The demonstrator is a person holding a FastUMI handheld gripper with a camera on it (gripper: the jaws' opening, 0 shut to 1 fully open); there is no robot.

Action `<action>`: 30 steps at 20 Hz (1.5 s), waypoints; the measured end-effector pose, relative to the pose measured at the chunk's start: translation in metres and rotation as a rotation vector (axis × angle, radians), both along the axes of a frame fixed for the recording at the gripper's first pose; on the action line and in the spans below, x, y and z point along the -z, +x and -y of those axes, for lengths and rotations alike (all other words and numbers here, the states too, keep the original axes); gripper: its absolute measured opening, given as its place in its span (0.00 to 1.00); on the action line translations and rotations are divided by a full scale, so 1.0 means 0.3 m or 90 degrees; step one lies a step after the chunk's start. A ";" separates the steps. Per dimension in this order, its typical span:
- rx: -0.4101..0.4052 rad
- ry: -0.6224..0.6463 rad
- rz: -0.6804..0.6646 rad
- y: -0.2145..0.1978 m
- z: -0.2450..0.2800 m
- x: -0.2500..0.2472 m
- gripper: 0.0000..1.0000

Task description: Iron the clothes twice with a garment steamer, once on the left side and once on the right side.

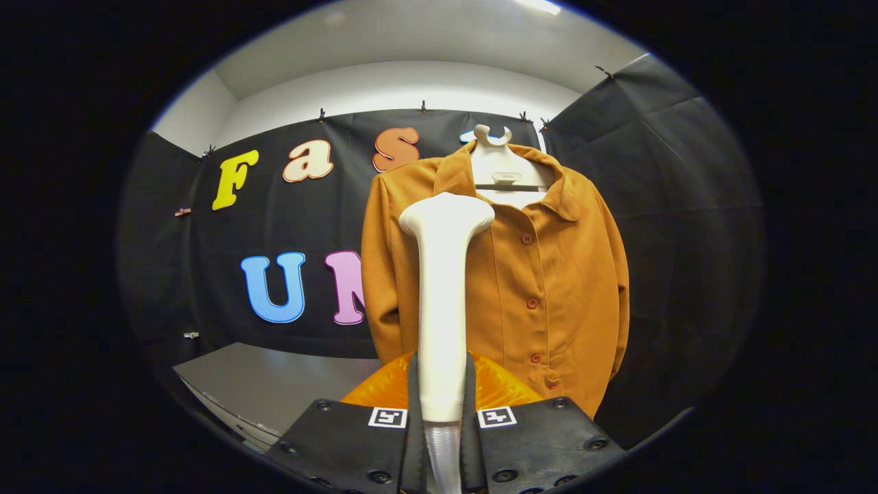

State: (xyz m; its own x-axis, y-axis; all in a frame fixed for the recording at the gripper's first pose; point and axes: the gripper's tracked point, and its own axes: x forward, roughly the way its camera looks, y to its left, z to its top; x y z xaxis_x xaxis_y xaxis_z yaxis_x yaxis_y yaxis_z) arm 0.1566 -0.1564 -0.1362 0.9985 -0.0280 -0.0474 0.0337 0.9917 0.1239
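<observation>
My gripper is shut on the handle of a white garment steamer, which stands upright between the fingers. Its wide head is level with the chest of an orange-brown buttoned shirt. The shirt hangs on a white hanger just beyond the steamer, against the black cloth wall. The steamer covers the left half of the shirt's front; whether the head touches the fabric I cannot tell. The button row lies to the right of the steamer.
A grey table top lies low to the left of the fingers. A shiny orange object sits just behind the fingers, under the shirt's hem. Black cloth walls close in behind and to the right.
</observation>
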 end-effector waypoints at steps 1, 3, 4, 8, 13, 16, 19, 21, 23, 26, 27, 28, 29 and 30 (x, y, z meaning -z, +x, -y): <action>-0.004 0.002 -0.002 -0.003 -0.001 0.023 0.23; -0.008 0.004 -0.015 -0.009 0.008 0.058 0.23; -0.010 0.005 -0.022 -0.015 0.008 0.087 0.23; -0.014 0.016 -0.068 -0.052 0.020 0.219 0.23; -0.012 0.017 -0.131 -0.110 0.042 0.383 0.22; -0.012 0.019 -0.167 -0.141 0.053 0.469 0.23; -0.010 0.027 -0.207 -0.174 0.066 0.558 0.23; -0.009 0.028 -0.235 -0.200 0.068 0.613 0.23; -0.006 0.029 -0.268 -0.231 0.072 0.680 0.23; 0.001 0.037 -0.312 -0.288 0.078 0.757 0.23; 0.002 0.037 -0.324 -0.316 0.080 0.780 0.23; 0.002 0.039 -0.337 -0.342 0.080 0.803 0.23; 0.001 0.043 -0.351 -0.371 0.069 0.824 0.23; -0.001 0.046 -0.359 -0.400 0.065 0.837 0.23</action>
State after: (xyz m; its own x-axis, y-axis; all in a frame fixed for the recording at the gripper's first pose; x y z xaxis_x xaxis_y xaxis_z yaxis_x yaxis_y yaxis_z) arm 0.0365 -0.1760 -0.3872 0.8182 -0.0036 -0.5749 0.1132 0.9814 0.1550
